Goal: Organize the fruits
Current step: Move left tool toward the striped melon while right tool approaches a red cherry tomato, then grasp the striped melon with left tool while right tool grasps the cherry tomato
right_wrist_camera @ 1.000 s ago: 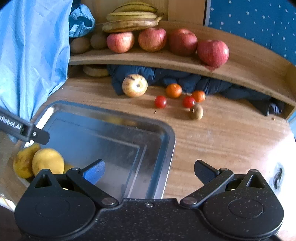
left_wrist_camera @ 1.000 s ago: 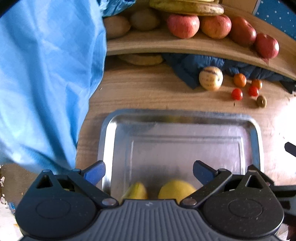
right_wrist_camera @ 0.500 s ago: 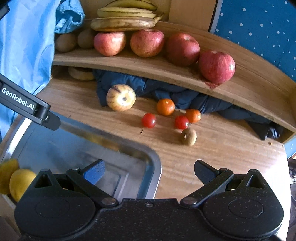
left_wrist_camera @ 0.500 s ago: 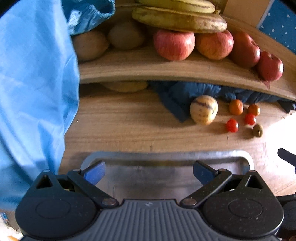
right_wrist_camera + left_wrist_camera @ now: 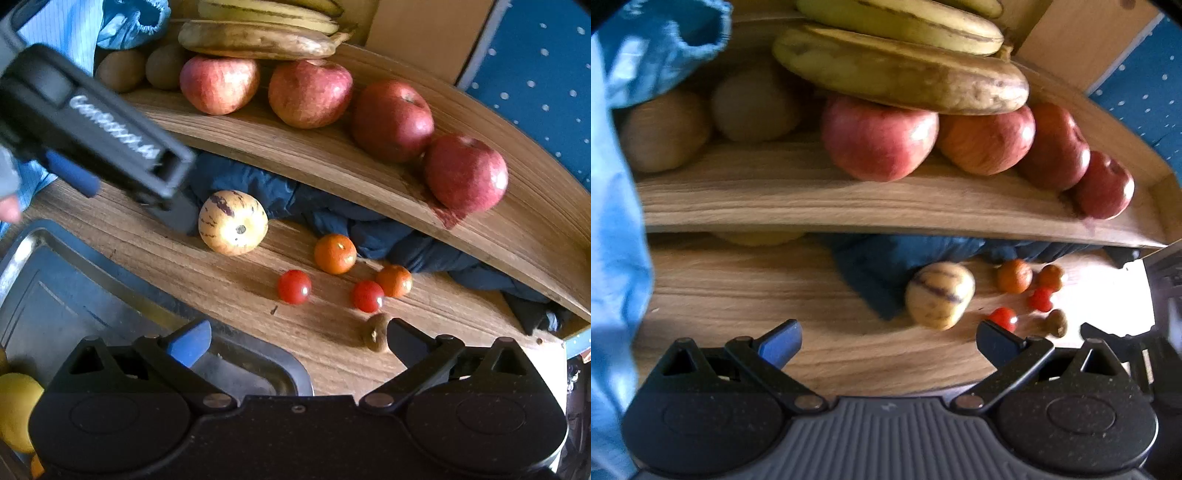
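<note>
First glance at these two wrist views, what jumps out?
The row of red apples on the curved wooden shelf, with bananas stacked over its left end. Below on the table, a striped pale melon lies beside small oranges and cherry tomatoes. Both tongs, left and right, are open and empty.

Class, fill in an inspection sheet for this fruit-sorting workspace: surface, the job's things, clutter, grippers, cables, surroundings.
Surface: wooden table, with a raised wooden shelf behind.
Job's things: striped pepino melon, two small oranges, two cherry tomatoes and a small brown fruit loose on the table; four apples, bananas and kiwis on the shelf; metal tray holding a lemon.
Clutter: dark blue cloth under the shelf.
Grippers: left hand-held gripper and right hand-held gripper both open, empty.
Cables: nothing seen.
Surroundings: light blue sleeve; blue dotted panel.
</note>
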A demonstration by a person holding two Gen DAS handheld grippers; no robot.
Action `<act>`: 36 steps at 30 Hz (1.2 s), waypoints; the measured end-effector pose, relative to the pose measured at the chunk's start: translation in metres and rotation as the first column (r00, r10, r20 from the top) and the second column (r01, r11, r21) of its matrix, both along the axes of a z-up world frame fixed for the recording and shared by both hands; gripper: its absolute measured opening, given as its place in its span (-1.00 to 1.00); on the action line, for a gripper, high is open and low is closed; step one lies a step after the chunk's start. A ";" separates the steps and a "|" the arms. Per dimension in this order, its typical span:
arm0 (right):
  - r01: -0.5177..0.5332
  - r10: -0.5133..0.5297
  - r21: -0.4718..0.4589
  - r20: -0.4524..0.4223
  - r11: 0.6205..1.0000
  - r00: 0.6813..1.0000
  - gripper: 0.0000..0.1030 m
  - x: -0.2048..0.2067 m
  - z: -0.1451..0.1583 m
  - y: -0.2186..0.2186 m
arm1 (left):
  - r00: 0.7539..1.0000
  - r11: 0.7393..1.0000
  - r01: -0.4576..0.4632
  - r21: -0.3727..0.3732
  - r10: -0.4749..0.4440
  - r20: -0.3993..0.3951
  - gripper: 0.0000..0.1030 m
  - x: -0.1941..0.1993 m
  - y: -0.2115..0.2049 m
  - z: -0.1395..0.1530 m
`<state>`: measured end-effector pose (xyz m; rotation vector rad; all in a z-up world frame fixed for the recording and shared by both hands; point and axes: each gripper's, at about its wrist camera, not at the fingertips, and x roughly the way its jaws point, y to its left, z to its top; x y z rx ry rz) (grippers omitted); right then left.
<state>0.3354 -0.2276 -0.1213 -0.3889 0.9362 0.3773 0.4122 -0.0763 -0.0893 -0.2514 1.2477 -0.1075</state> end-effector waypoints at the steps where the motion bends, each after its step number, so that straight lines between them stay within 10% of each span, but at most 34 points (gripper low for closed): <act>1: -0.001 0.001 0.000 -0.003 1.000 1.000 0.93 0.002 0.000 0.002 | 1.000 1.000 0.006 -0.015 -0.006 0.000 0.98 0.001 -0.001 -0.002; 12: 0.025 -0.025 0.019 -0.018 0.999 1.000 0.54 0.014 -0.007 0.011 | 0.999 0.992 0.048 -0.121 -0.050 -0.012 0.92 0.016 -0.015 -0.014; 21: 0.053 -0.052 0.027 -0.018 0.998 0.998 -0.01 0.027 -0.013 0.011 | 0.999 0.985 0.031 -0.168 -0.033 -0.011 0.44 0.022 -0.014 -0.020; 36: 0.065 -0.063 0.044 -0.050 0.997 0.997 -0.25 0.040 -0.019 0.012 | 1.000 0.985 0.022 -0.174 -0.024 -0.014 0.19 0.029 -0.017 -0.027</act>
